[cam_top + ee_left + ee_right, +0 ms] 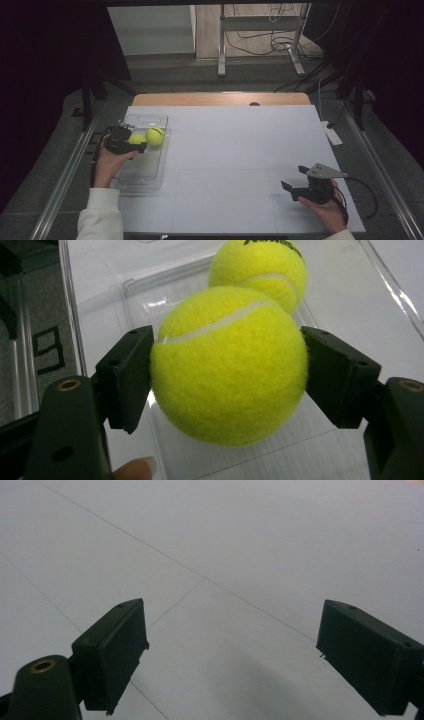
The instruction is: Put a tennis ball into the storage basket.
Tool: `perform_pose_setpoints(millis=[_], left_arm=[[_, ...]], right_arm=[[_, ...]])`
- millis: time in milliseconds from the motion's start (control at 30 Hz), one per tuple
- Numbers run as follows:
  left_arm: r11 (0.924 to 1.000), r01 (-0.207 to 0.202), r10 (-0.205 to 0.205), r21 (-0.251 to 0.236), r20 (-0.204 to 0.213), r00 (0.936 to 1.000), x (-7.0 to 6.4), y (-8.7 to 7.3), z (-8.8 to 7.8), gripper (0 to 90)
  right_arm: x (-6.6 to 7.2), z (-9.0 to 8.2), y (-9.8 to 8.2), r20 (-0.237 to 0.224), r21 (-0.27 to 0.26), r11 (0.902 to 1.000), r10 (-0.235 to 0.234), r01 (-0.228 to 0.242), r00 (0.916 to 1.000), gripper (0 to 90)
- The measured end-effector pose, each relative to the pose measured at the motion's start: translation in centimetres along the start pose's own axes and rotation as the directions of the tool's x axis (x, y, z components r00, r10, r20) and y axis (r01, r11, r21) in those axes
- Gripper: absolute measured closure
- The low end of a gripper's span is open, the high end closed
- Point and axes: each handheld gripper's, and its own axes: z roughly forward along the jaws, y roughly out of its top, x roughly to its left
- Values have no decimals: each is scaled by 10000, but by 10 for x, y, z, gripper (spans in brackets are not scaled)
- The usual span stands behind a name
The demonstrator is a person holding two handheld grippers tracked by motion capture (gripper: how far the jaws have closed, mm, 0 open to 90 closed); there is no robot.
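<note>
On the white table [240, 150], one clear tray [150, 175], two tennis balls [227, 365], apparently.

second ball [260, 267]: its top is cut off by the upper edge; the black lettering on it is clipped and unreadable.
held ball [229, 365]: hides the tray [100, 295] floor beneath it and the second ball's lower part.
left gripper [131, 142]: behind the held ball, its far pad is hidden in the high view.
fingertip [135, 470]: cut off by the bottom edge.

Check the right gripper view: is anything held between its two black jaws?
No, the right gripper stands open with just the bare white table between its jaws.
</note>
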Motion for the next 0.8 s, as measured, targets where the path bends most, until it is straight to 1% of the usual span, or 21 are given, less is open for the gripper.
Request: perform_pose_setpoints(millis=[33, 67, 167, 333, 433, 500, 533, 567, 633, 800], left_arm=[[9999, 44, -44, 140, 52, 10000, 1, -1, 1, 267], [9999, 44, -44, 140, 52, 10000, 1, -1, 1, 267], [9992, 132, -135, 372, 91, 9999, 2, -1, 3, 266], [9985, 214, -218, 512, 74, 9997, 3, -2, 4, 266], [9981, 190, -198, 580, 139, 9997, 3, -2, 5, 264], [9981, -13, -4, 610, 275, 9996, 2, -2, 5, 258], [9981, -13, -4, 610, 275, 9996, 2, -2, 5, 247], [9990, -48, 37, 440, 250, 9997, 1, -2, 5, 247], [9998, 65, -69, 185, 202, 9998, 0, 0, 1, 203], [9999, -11, 14, -127, 192, 9998, -3, 2, -4, 157]], right_arm=[[0, 0, 0, -5, 0, 10000, -2, 2, 10000, 127], [0, 0, 0, -9, -1, 10000, -7, 7, 10000, 128], [0, 0, 0, 12, 8, 10000, -7, 7, 10000, 128], [0, 0, 0, 3, 16, 10000, -2, 2, 10000, 128], [0, 0, 0, 15, -6, 10000, 19, -19, 10000, 127], [0, 0, 0, 14, -10, 10000, 25, -25, 10000, 127], [0, 0, 0, 14, -10, 10000, 25, -25, 10000, 127], [0, 0, 0, 12, -6, 10000, 21, -21, 10000, 127], [0, 0, 0, 9, 5, 10000, 14, -14, 10000, 127], [0, 0, 0, 16, 5, 10000, 15, -15, 10000, 127]])
